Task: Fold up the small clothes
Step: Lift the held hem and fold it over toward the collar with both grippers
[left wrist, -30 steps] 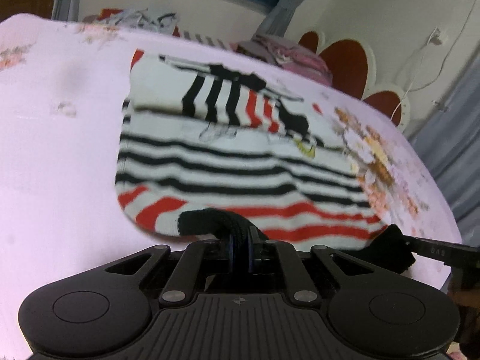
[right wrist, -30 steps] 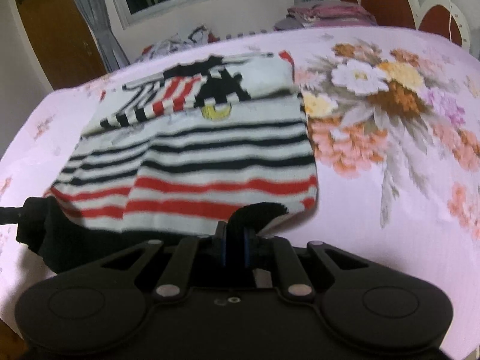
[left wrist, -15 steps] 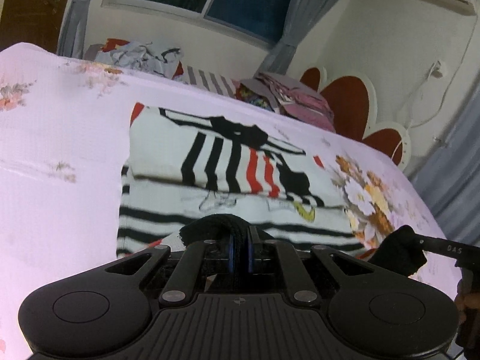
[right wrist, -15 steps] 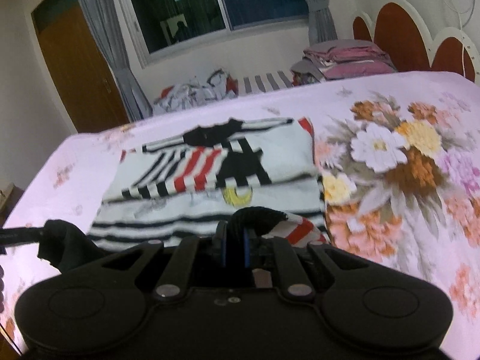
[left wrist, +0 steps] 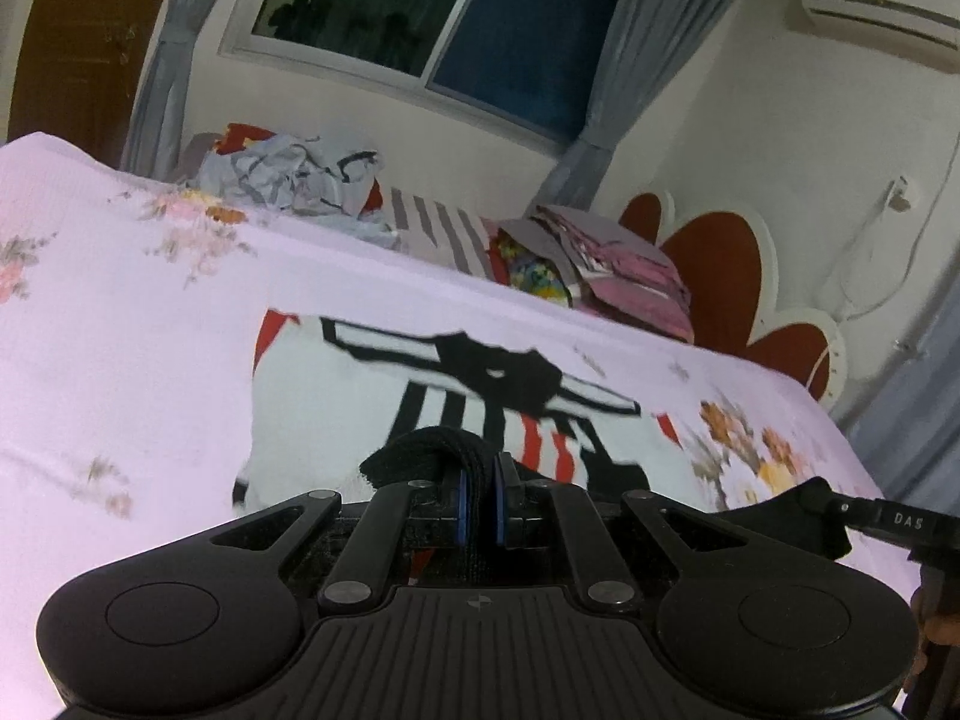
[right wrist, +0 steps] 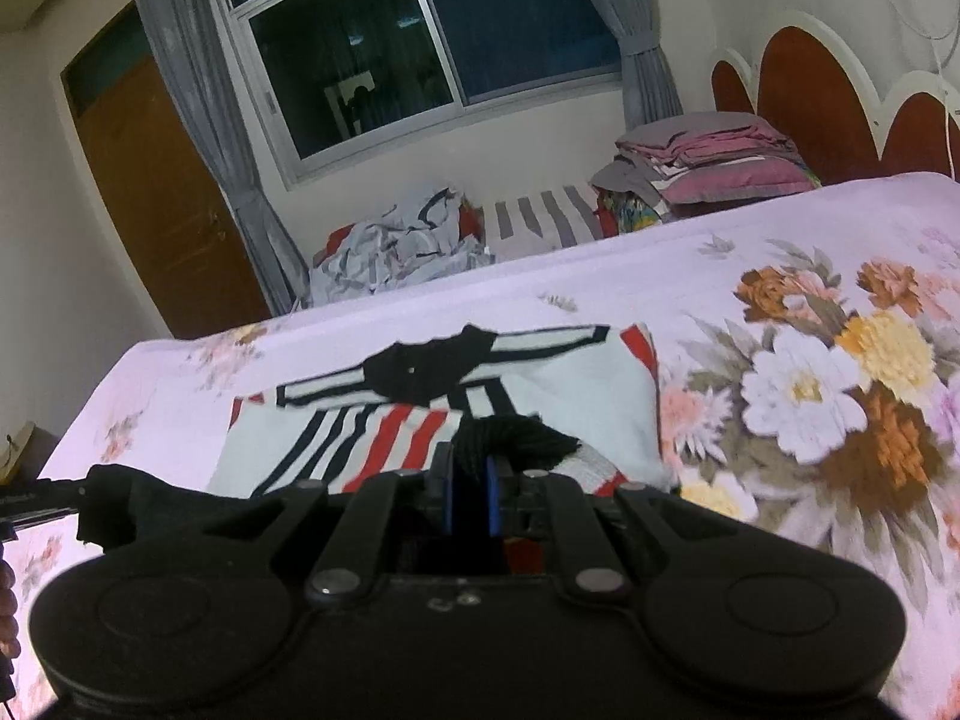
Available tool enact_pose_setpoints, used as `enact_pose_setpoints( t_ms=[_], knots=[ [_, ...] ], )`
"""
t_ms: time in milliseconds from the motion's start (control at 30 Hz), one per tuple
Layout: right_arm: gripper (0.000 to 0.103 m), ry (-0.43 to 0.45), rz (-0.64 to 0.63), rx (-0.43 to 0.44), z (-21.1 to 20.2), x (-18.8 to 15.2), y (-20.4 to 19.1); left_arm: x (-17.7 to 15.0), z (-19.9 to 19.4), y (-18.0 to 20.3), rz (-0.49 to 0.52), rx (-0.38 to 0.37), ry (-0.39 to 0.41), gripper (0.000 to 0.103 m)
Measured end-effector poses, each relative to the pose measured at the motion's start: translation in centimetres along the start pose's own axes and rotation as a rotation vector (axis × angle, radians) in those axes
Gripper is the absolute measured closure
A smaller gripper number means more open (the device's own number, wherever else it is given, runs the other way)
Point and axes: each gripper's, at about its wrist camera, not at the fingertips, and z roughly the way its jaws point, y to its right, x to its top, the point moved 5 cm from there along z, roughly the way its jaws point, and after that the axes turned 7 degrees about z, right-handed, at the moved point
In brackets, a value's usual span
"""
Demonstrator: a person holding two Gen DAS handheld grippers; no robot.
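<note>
Both the left gripper (left wrist: 478,495) and right gripper (right wrist: 470,495) are clenched on the striped garment's (left wrist: 336,414) black hem, its body spreading toward twelve o'clock across the bed (left wrist: 120,330).

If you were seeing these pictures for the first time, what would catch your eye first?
The striped garment, white with black and red bands, lies mid-bed on the pink floral bedspread. Each hand-held gripper, the left and the right, is shut on its black hem. Behind, a dark window and folded bedding.
</note>
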Motion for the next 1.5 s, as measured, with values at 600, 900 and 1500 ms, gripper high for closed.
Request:
enact_pose_setpoints(
  t_ms=[600,900,1500],
  knots=[
    [0.093,-0.021,0.034,-0.006,9.9,5.2,1.2,4.9,9.4,-2.7,-0.047,0.081,-0.01,0.095],
    [0.093,-0.08,0.117,-0.04,15.7,5.7,3.7,5.0,14.9,-4.4,-0.085,0.118,-0.095,0.095],
    [0.086,-0.177,0.269,-0.054,22.6,5.4,6.9,4.4,20.6,-6.6,-0.142,0.177,-0.183,0.095]
  ],
)
